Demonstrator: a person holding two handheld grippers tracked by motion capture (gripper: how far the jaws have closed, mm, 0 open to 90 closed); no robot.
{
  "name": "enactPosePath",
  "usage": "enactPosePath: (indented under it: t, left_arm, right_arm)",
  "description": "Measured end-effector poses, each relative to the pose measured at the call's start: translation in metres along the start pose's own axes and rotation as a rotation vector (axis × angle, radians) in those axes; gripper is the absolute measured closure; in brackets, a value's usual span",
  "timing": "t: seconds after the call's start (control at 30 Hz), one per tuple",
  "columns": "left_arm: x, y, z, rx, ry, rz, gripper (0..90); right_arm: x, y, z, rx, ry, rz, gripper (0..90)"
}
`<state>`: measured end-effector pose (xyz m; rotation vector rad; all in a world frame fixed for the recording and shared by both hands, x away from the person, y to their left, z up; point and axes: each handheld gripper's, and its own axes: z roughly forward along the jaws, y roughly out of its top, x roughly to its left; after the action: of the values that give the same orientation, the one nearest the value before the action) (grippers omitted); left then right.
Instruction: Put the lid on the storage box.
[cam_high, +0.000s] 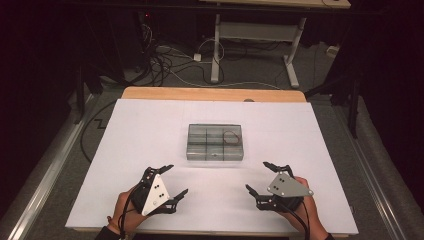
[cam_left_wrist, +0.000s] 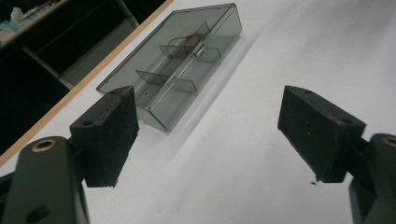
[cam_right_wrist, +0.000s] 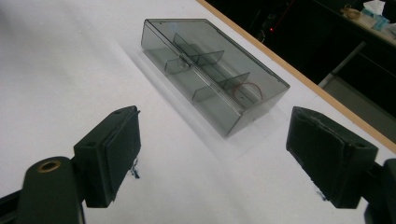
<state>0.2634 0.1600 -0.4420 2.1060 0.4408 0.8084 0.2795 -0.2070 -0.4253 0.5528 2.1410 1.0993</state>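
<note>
1. Nearest to us, at the bottom of the high view, our left gripper (cam_high: 173, 179) sits low over the white table (cam_high: 130, 150) with its jaws spread wide and nothing between them.
2. Level with it on the other side, our right gripper (cam_high: 259, 176) is likewise spread wide and empty, tilted in toward the middle of the table.
3. In the left gripper view, we see bare white surface between the two black pads (cam_left_wrist: 112, 135), with the box beyond them.
4. Farther out, about midway between the two grippers and a little ahead of their tips, lies the clear smoky compartment box (cam_high: 215, 142), flat on the table and apart from both grippers.
5. Thin dividers split the box into small cells in two rows, with a long partition running down the middle.
6. In the far right cell, as the high view shows it, we see a reddish-brown rubber band (cam_high: 231, 136) lying in a loop.
7. Near the central partition on the front row, we see a small pale item (cam_high: 214, 154), too small for us to identify.
8. Beyond the box, the wooden table edge (cam_high: 210, 94) borders the white surface.
</note>
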Motion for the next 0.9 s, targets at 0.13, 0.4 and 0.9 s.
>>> enactPosePath:
  t: [0.13, 0.4, 0.9]
  left_arm:
    - [0.002, -0.005, -0.004, 0.002, 0.005, -0.008, 19.9]
    - [0.005, -0.016, -0.011, 0.020, 0.021, -0.025, 19.9]
    - [0.014, -0.048, -0.014, 0.058, 0.032, -0.078, 19.9]
  right_arm:
    - [-0.003, -0.005, -0.005, -0.001, -0.012, 0.010, 18.4]
    - [-0.009, -0.016, -0.014, -0.001, -0.037, 0.025, 18.4]
    - [-0.026, -0.048, -0.026, 0.005, -0.084, 0.068, 18.5]
